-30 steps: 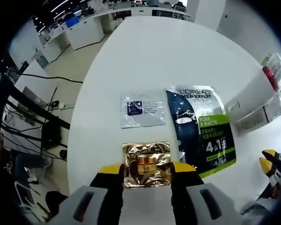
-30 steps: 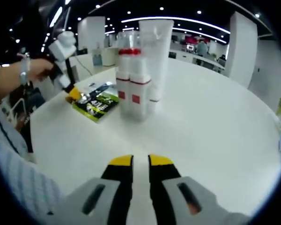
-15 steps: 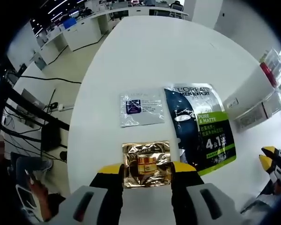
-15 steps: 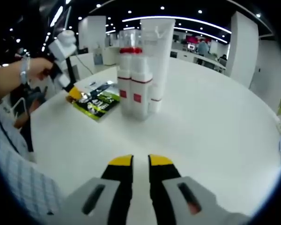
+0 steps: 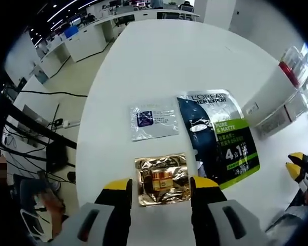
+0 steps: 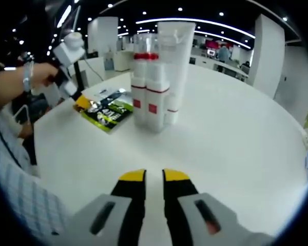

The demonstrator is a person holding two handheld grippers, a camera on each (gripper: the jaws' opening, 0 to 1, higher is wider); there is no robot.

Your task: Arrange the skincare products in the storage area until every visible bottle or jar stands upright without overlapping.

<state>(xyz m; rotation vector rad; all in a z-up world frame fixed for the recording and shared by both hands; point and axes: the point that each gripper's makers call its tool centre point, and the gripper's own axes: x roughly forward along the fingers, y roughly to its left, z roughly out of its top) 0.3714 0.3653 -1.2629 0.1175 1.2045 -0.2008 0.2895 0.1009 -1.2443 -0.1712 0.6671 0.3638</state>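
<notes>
Left gripper hovers wide over the gold sachet; right gripper narrow, empty (lower squarely, pinch edges gently).

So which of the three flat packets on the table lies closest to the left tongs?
The gold packet, lying just ahead of the open left tongs. The silver packet and the dark packet with the green band lie farther off.
</notes>
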